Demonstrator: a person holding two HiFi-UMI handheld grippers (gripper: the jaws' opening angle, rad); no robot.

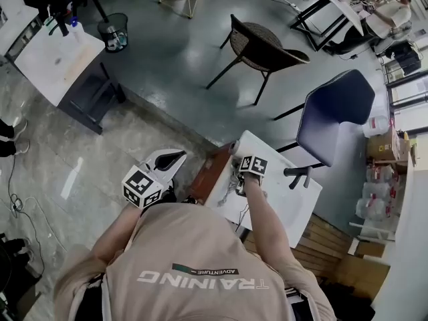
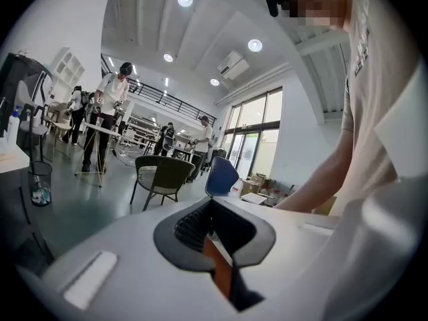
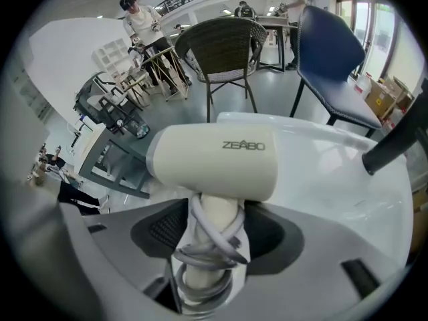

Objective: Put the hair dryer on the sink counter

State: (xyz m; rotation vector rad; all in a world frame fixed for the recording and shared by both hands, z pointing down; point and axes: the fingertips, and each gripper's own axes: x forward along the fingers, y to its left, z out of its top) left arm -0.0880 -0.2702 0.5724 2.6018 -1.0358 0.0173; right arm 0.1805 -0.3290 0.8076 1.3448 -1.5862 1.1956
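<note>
The cream hair dryer [image 3: 212,159] lies on the white sink counter [image 3: 334,179], its barrel crosswise and its grey cord wound round the handle [image 3: 210,243]. My right gripper [image 3: 214,223] points steeply down over it, jaws open, with the wrapped handle between them. In the head view the right gripper [image 1: 242,179] hangs over the counter [image 1: 287,202], and the dryer's barrel [image 1: 234,148] shows at the far corner. My left gripper [image 1: 175,158] is held level to the left of the counter. In its own view the left gripper [image 2: 212,212] is shut on nothing.
A black faucet [image 3: 394,142] rises at the counter's right. A blue chair [image 1: 334,112] and a wicker chair [image 1: 261,45] stand beyond the counter. A brown cabinet side [image 1: 204,172] borders its left. Cartons and bottles [image 1: 381,179] crowd the right; other people work at far tables.
</note>
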